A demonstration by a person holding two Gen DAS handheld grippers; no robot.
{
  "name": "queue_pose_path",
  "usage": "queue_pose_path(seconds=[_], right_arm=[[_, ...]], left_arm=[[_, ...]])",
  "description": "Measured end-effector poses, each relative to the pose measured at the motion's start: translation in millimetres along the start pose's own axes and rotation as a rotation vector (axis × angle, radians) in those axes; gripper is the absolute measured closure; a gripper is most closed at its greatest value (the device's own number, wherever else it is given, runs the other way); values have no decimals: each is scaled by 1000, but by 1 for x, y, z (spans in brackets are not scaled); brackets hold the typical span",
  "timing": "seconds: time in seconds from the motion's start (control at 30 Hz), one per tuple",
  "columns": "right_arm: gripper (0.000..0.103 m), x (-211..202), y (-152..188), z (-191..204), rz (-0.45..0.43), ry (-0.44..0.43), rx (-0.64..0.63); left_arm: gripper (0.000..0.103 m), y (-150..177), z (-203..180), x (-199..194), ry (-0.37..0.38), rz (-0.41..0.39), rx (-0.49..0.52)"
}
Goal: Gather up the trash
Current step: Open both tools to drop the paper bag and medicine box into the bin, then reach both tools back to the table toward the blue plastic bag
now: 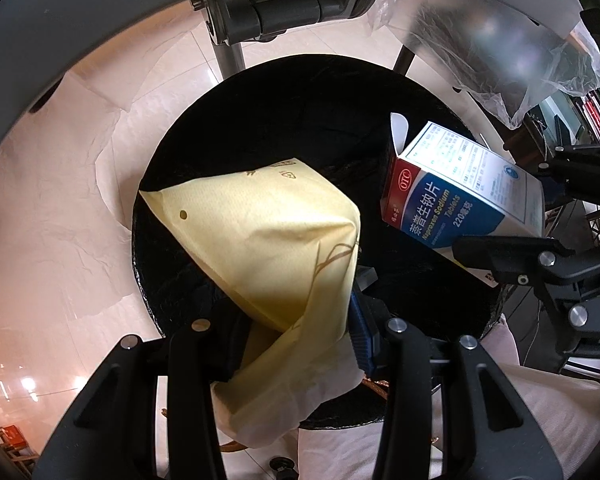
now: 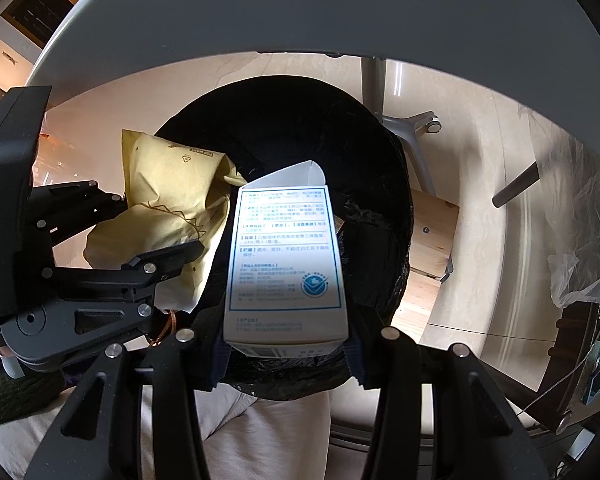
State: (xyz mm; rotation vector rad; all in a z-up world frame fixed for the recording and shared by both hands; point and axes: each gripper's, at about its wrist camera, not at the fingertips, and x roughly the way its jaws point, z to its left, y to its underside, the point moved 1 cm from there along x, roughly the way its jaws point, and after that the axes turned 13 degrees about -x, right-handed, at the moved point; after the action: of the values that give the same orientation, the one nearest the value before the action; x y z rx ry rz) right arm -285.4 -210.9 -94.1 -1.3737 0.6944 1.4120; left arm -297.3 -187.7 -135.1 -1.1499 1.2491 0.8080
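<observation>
A black-lined bin (image 1: pixel 300 120) stands on the pale tiled floor (image 1: pixel 52 208); its inside is dark, and what lies in it cannot be made out. Two pieces of trash are held over its mouth.

A crumpled yellow paper bag (image 1: pixel 268 240) is clamped in the left tongs (image 1: pixel 296 344) by its lower end, the rest rising up over the bin's near-left rim. In the right wrist view the same bag (image 2: pixel 168 200) is seen at the bin's left edge, with the left tongs (image 2: pixel 152 236) shut on it from the side.

A medicine box (image 2: pixel 284 256) — white, blue and red, with its top flap open — is gripped at its base by the right tongs (image 2: pixel 286 356) and points into the bin (image 2: pixel 300 120). In the left wrist view the box (image 1: pixel 460 192) is tilted over the bin's right side, pinched by the right tongs (image 1: pixel 540 204). Bag and box are near each other, not touching.

A grey counter edge (image 2: pixel 300 12) arches above the bin. A clear plastic bag (image 1: pixel 520 52) hangs at upper right, a wheeled chair base (image 2: pixel 416 124) stands behind the bin, and a wooden block (image 2: pixel 432 232) lies just beside its right wall.
</observation>
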Motion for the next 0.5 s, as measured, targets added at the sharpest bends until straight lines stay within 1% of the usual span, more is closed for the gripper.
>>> queue_pose_path(seconds=[0.13, 0.17, 0.2, 0.23, 0.27, 0.33, 0.5], right_arm=[[56, 0, 2, -1, -4, 2, 4], [56, -1, 2, -1, -7, 0, 5], [52, -2, 3, -1, -15, 4, 7], [47, -5, 4, -2, -25, 10, 15], [41, -5, 4, -3, -31, 8, 20], [40, -7, 5, -5, -38, 8, 27], [38, -12, 7, -9, -45, -12, 50]], left_arm=[[58, -1, 2, 0, 4, -10, -7], [52, -1, 2, -1, 3, -15, -6], [46, -1, 2, -2, -3, -23, -4], [32, 0, 2, -3, -10, -34, 0], [27, 0, 2, -4, -14, -45, 2], [26, 1, 3, -6, -13, -59, 5], [25, 3, 6, -6, 25, -45, -25]])
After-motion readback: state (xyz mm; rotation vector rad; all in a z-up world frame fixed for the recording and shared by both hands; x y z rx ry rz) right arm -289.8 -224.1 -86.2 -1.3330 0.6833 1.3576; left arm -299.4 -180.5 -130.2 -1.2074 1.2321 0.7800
